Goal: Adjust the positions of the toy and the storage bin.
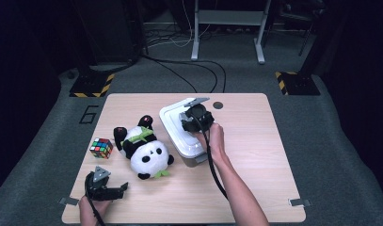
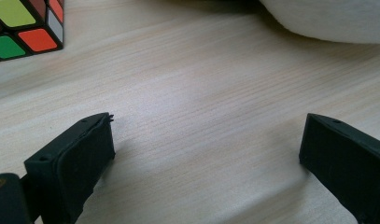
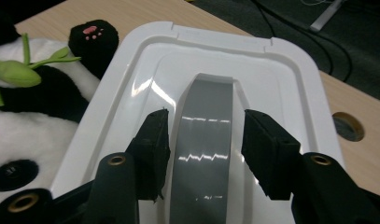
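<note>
A white lidded container (image 1: 172, 120) stands at the middle of the wooden table (image 1: 255, 141). My right gripper (image 1: 196, 117) hovers over its lid (image 3: 281, 79). In the right gripper view the right gripper (image 3: 206, 140) is open, its jaws standing on either side of the lid's grey handle (image 3: 206, 112), a thin gap showing at each pad. My left gripper (image 1: 117, 189) rests near the front left corner. In its own view the left gripper (image 2: 206, 149) is open over bare wood with nothing between the jaws.
A plush panda (image 1: 144, 150) lies just left of the container, its white fur (image 2: 327, 18) ahead of my left gripper. A colour cube (image 1: 100, 148) sits at the table's left edge. A round cable hole (image 1: 218, 105) lies behind the container. Cables cross the floor beyond.
</note>
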{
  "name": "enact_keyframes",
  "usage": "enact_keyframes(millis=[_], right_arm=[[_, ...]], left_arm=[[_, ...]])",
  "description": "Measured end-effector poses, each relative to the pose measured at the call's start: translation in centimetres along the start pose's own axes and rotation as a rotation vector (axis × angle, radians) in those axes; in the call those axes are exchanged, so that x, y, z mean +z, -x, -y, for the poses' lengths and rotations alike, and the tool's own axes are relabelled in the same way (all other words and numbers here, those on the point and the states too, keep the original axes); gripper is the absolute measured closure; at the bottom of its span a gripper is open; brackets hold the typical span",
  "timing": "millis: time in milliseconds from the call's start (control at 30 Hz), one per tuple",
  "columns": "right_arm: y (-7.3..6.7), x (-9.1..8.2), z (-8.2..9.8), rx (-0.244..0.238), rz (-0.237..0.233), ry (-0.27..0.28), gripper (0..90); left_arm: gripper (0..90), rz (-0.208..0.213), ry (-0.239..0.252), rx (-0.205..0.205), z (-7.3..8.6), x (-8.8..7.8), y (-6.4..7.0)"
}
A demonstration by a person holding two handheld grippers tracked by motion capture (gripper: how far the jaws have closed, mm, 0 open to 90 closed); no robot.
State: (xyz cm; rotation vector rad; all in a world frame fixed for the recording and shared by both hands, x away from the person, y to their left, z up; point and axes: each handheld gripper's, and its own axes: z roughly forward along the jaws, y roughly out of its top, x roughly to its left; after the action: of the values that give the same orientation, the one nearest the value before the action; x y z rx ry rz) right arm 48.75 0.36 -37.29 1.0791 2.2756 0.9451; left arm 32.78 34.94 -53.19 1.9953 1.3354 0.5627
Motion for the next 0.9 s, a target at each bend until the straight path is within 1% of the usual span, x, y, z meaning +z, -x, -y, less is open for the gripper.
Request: enact_keyframes(millis=[33,67,100,133,167,233,267,300,367,433,533,700,767,800,867,900], right_arm=[[-0.3,0.2,-0.3,-0.038,0.03,-0.018,58.0],[-0.3,0.2,-0.3,-0.038,0.03,-0.018,58.0],[-0.4,0.5,-0.4,-0.038,0.023,-0.017,62.2],[-0.4,0.6,-0.3,-0.038,0.023,-0.013,63.3],[-0.4,0.7,-0.3,-0.024,0.017,-0.011,64.2],[0.0,0.7,-0.2,0.03,-0.018,0.0,65.8],[0.2,0.8,-0.1,0.038,-0.032,0.011,66.3],[0.4,0.8,-0.1,0.072,-0.049,0.014,66.8],[0.7,0.9,0.0,0.109,-0.075,0.02,67.1],[0.8,0.8,0.0,0.128,-0.083,0.021,67.2],[0.4,0.8,0.1,0.159,-0.078,0.022,67.3],[-0.2,0.7,0.2,0.192,-0.064,0.028,67.3],[-0.3,0.7,0.2,0.187,-0.058,0.034,67.3],[-0.5,0.7,0.3,0.193,-0.053,0.036,67.2],[-0.5,0.7,0.3,0.192,-0.053,0.036,67.2],[-0.5,0.8,0.3,0.183,-0.049,0.038,67.1]], left_arm=[[3.0,0.0,0.0,0.0,0.0,0.0,0.0],[3.0,0.0,0.0,0.0,0.0,0.0,0.0],[3.0,0.0,0.0,0.0,0.0,0.0,0.0],[3.0,0.001,0.0,0.0,0.0,0.0,0.0],[3.0,0.0,0.0,0.0,0.0,0.0,0.0],[3.0,0.0,0.0,0.0,0.0,0.0,0.0],[3.0,0.0,0.0,0.0,0.0,0.0,0.0],[3.0,0.0,0.0,0.0,0.0,0.0,0.0],[3.0,0.0,0.0,-0.001,0.0,0.0,0.0],[3.1,0.0,0.0,-0.001,0.0,0.0,0.0],[3.2,0.0,0.001,-0.002,0.0,0.0,0.0],[3.2,0.0,0.001,-0.002,0.0,0.0,0.0],[3.2,0.0,0.001,-0.002,0.0,0.0,0.0],[3.2,-0.001,0.001,-0.002,0.0,0.0,0.0],[3.2,-0.001,0.001,-0.002,0.0,0.0,0.0],[3.2,-0.001,0.001,-0.002,0.0,0.0,0.0]])
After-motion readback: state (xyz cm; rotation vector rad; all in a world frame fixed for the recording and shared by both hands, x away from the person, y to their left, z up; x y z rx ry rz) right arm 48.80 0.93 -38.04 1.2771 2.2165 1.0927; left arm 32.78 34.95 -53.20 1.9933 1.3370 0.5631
